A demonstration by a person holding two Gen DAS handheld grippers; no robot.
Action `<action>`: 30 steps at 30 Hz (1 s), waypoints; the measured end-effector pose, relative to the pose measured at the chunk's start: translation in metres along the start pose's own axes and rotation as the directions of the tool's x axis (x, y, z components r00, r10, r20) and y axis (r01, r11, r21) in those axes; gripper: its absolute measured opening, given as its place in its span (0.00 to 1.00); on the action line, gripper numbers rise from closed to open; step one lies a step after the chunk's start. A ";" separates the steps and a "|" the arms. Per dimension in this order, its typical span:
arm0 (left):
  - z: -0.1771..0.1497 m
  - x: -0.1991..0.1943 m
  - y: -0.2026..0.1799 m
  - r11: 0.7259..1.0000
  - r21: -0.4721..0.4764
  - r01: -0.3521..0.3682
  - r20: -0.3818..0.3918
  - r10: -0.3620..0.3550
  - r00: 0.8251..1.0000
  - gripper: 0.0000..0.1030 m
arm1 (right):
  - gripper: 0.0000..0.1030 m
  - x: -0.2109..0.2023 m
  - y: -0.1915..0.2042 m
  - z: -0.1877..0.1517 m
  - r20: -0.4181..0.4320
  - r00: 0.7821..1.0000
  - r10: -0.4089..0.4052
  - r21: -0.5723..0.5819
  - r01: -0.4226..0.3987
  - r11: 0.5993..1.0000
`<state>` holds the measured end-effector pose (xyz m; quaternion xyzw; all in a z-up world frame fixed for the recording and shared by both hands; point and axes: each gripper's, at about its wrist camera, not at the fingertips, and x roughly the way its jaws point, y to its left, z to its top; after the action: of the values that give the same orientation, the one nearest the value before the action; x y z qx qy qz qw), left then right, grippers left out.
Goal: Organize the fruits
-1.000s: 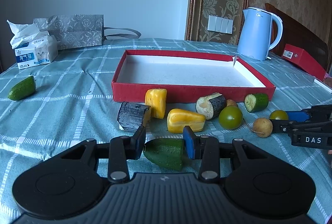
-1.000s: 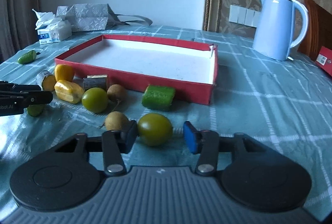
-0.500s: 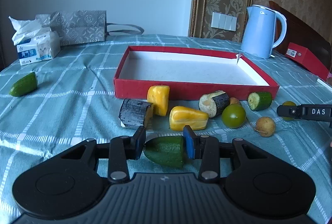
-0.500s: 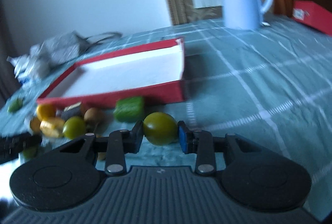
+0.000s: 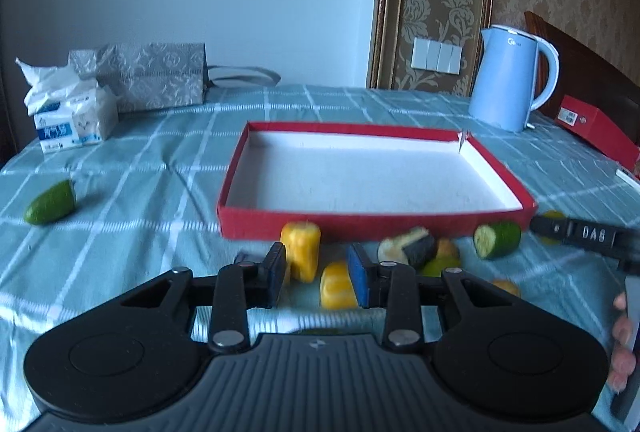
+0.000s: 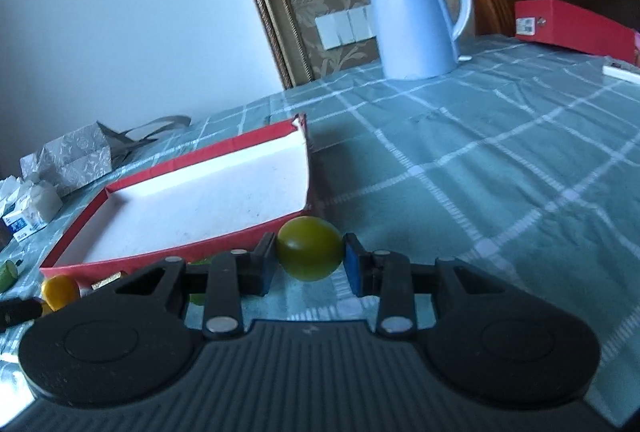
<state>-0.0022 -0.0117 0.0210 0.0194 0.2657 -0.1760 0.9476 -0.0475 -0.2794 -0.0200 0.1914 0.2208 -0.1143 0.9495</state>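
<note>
Our left tool (image 5: 316, 274) hung above the tabletop (image 5: 140, 191) with its blue pads apart and nothing between them. Its jaws had just been closing, yet they stood released. Only a green sliver (image 5: 316, 331) showed below, at the edge of the tool's body. Through the gap we saw two yellow pieces (image 5: 300, 252), the upper one touching the near wall of the red box (image 5: 360, 222).

At 3 o'clock along that wall lay a dark-skinned aubergine slice (image 5: 412, 252) and a cucumber chunk (image 5: 498, 244). A cucumber end (image 5: 50, 207) sat well apart at 9 o'clock. The box's white floor lay open at 12 o'clock.

Our right tool (image 6: 310, 262) was clenched on a round olive-green fruit (image 6: 308, 246), both pads pressing its sides. It sat just beside the box's near right corner. From 1 to 3 o'clock of the fruit, checked cloth ran wide towards the blue kettle (image 6: 412, 19).
</note>
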 end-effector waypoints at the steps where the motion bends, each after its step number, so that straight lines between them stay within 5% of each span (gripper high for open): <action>1: 0.003 0.002 -0.002 1.000 0.007 -0.001 0.003 0.001 1.000 0.33 | 0.32 0.001 0.000 0.000 -0.006 1.000 0.017 0.003 -0.016 1.000; 30: 0.073 0.094 -0.030 0.992 0.077 -0.105 0.002 0.105 0.995 0.33 | 0.32 0.005 -0.017 -0.003 -0.017 0.997 0.079 0.107 -0.077 0.991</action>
<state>0.0993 -0.0794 0.0376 0.0697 0.2582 -0.1361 0.9539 -0.0497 -0.2945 -0.0298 0.2513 0.2169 -0.0865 0.9393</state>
